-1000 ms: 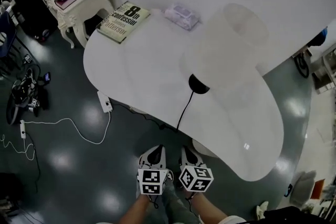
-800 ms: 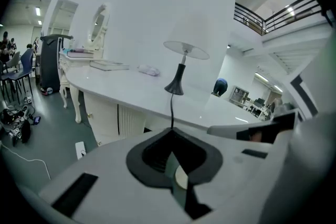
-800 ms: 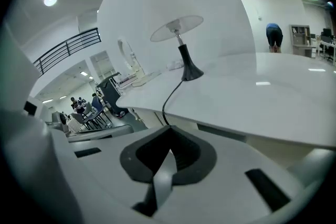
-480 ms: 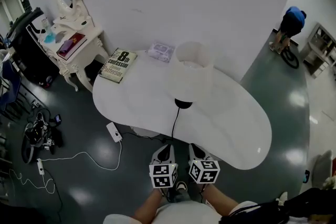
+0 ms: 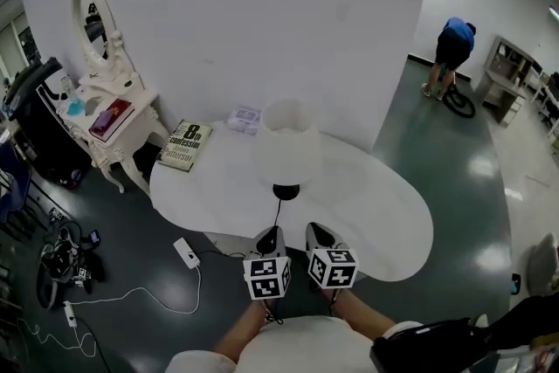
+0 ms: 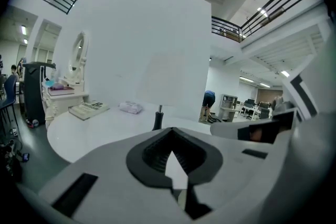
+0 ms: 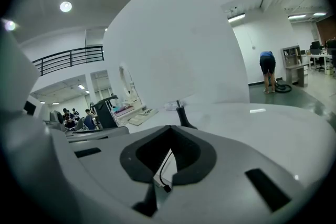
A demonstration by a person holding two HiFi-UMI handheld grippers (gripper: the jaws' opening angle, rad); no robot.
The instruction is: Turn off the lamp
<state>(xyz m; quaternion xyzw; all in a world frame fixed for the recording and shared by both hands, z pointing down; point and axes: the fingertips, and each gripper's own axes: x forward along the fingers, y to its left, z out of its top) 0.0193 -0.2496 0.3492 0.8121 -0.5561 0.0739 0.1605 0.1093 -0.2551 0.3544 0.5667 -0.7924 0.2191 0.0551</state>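
White kidney-shaped table point(image 5: 384, 218): right half bare, open from the near edge. Left-front top also bare. Mid-table stands a lamp, its white drum shade point(image 5: 286, 149) overhanging a round black base point(image 5: 286, 191). A thin black cord point(image 5: 279, 214) runs from the base to the near edge. Back-left: cream hardback book point(image 5: 185, 144), pale soft packet point(image 5: 244, 119), both near the white wall point(image 5: 262, 22).

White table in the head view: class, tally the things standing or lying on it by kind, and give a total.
Lamp: 1
Book: 1
Tissue packet: 1
Total on the table: 3
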